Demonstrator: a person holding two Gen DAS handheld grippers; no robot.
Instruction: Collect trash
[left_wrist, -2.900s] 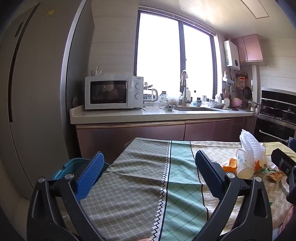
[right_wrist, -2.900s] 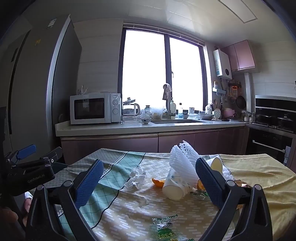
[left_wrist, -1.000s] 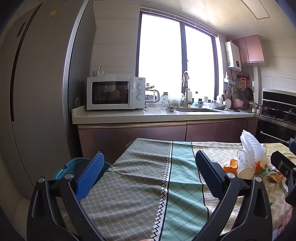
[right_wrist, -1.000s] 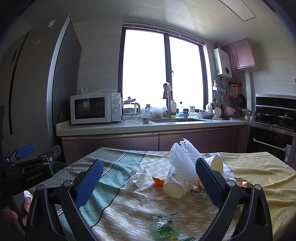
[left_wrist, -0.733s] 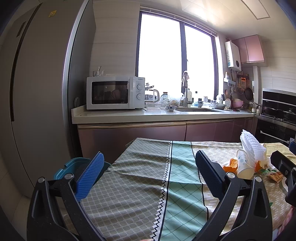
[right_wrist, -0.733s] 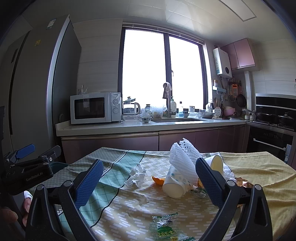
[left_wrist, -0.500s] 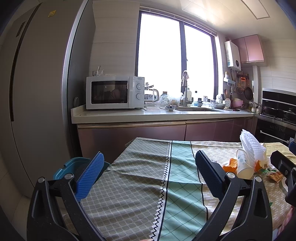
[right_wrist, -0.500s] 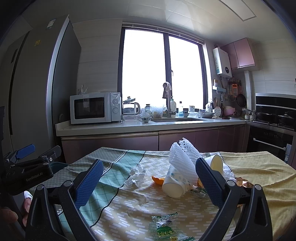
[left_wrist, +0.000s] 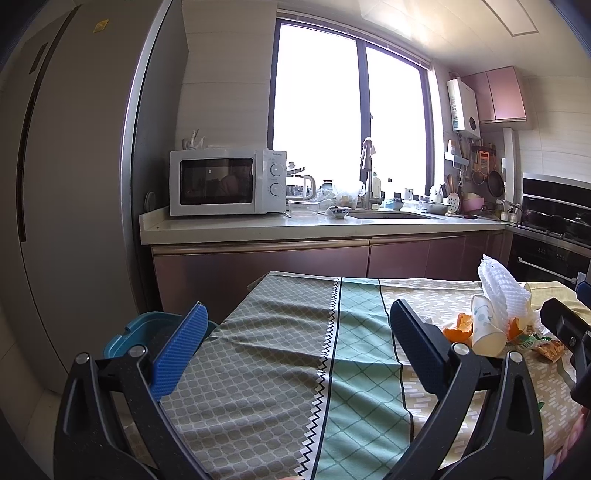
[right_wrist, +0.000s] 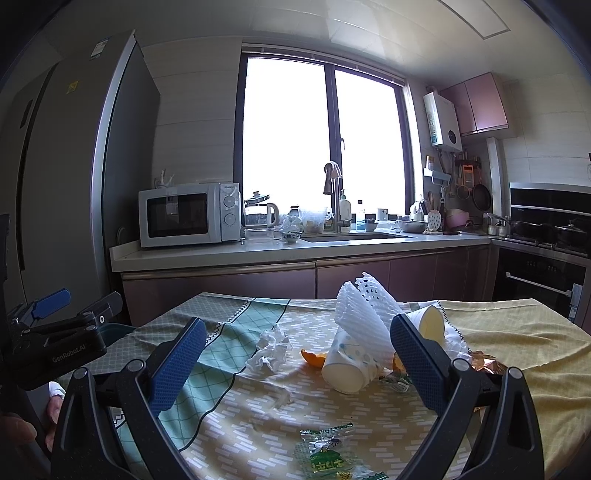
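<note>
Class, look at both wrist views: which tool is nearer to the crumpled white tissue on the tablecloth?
Right. The right tool is open with the crumpled tissue just ahead between its fingers; the left tool is open over bare tablecloth, off to the tissue's left.

Your daylight comes through the window, which blows out to pure white in both views. The ceiling catches glare, while the fridge side sits dim. Fisheye bending curves the edges, corners vignette black; focus stays sharp.
</note>
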